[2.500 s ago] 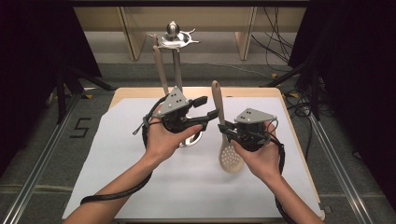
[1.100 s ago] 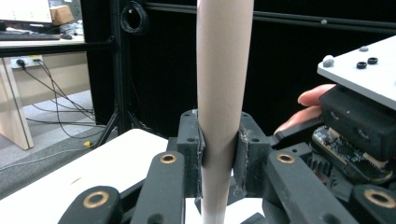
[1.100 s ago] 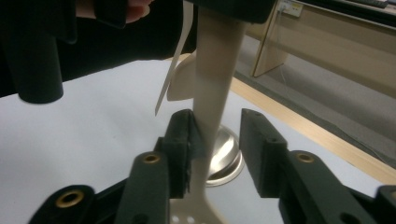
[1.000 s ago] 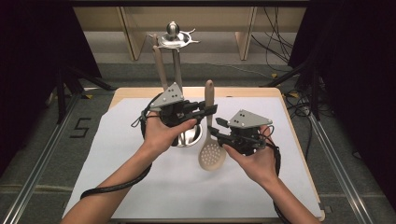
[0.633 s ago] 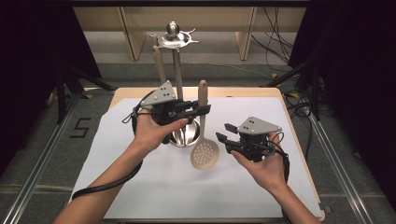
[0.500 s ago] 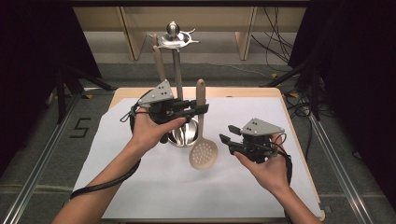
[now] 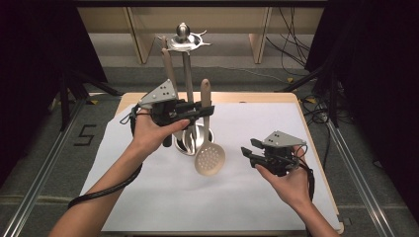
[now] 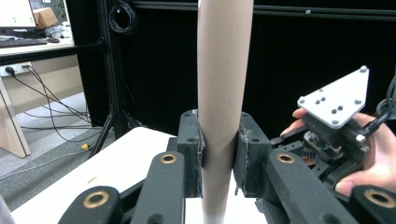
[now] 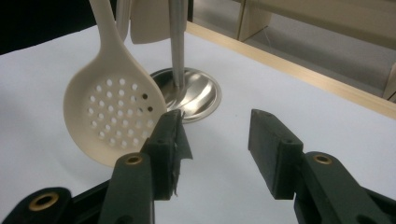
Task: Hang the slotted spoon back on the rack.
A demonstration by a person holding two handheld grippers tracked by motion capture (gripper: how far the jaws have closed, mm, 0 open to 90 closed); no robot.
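Now the spoon with holes (image 7: 209,157) hangs from the left gripper (image 7: 199,109) alone, but a moment ago both grippers were on it. The right gripper (image 7: 250,149) has let go and moved away to the right and down, and its jaws have just been opening, with nothing between them. The spoon's long handle (image 8: 223,88) stands straight up between the left gripper's jaws, which pinch it from both sides. Its round bowl hangs below that gripper, above the white sheet (image 7: 163,197). In the right gripper view the bowl (image 9: 114,119) is ahead and to the left of the spread jaws, not touching them.

Just behind the spoon is a shiny metal stand (image 7: 186,74) with a round base (image 9: 198,95). Another wooden tool (image 7: 168,64) hangs from the stand's top, behind the left gripper. All of this sits on a wooden table (image 7: 257,98).
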